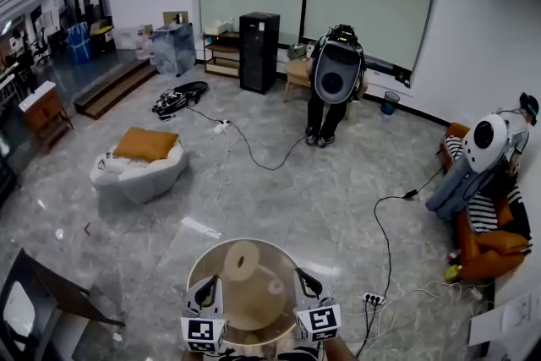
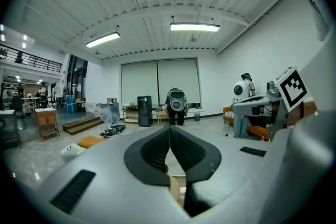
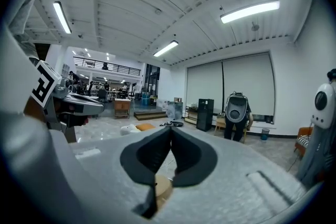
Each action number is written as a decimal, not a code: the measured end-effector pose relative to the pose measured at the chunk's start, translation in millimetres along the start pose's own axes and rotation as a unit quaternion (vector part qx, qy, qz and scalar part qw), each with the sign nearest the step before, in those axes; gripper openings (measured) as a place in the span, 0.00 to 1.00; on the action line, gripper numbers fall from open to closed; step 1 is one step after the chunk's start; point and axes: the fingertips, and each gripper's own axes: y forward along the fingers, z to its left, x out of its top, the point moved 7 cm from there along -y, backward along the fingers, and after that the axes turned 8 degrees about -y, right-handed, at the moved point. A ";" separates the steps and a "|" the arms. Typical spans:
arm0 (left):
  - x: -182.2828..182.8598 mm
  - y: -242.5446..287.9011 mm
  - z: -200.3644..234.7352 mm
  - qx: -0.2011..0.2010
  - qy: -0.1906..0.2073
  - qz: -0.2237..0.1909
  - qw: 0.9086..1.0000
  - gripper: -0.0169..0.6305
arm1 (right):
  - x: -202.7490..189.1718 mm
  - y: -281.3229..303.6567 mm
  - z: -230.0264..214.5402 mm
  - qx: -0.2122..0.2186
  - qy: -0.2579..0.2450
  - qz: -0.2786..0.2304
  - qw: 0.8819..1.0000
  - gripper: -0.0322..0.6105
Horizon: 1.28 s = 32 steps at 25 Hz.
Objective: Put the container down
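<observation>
**Left gripper** point(image 1: 207, 283), bottom centre-left of the head view: jaws closed on the left rim of a clear round container point(image 1: 254, 244). **Right gripper** point(image 1: 303, 276), bottom centre-right: jaws closed on the opposite rim. The container is held between the two grippers at bottom centre, with a beige roll point(image 1: 241, 260) inside it. Around it is a glossy grey floor point(image 1: 296, 190). A white beanbag point(image 1: 139, 173) lies left of centre, a black cabinet point(image 1: 259, 51) stands at top centre, and a standing person point(image 1: 336, 89) is just to its right.
</observation>
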 end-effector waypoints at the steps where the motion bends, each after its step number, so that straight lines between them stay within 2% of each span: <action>1: 0.2 -6.4 -1.7 -0.001 0.001 -0.001 1.000 0.06 | 0.0 -7.9 1.3 -0.005 -0.002 -0.001 1.000 0.05; 8: -22.7 -42.2 -10.9 -0.009 0.009 0.009 1.000 0.06 | -12.1 -52.3 13.6 -0.024 0.001 0.000 1.000 0.05; 13: -28.4 -60.3 -17.5 -0.009 -0.002 0.013 1.000 0.06 | -18.4 -74.1 26.6 -0.025 0.001 -0.001 1.000 0.05; 32: -29.8 -53.3 -20.8 -0.014 0.001 0.014 1.000 0.06 | -11.6 -68.2 26.2 -0.018 -0.004 -0.007 1.000 0.05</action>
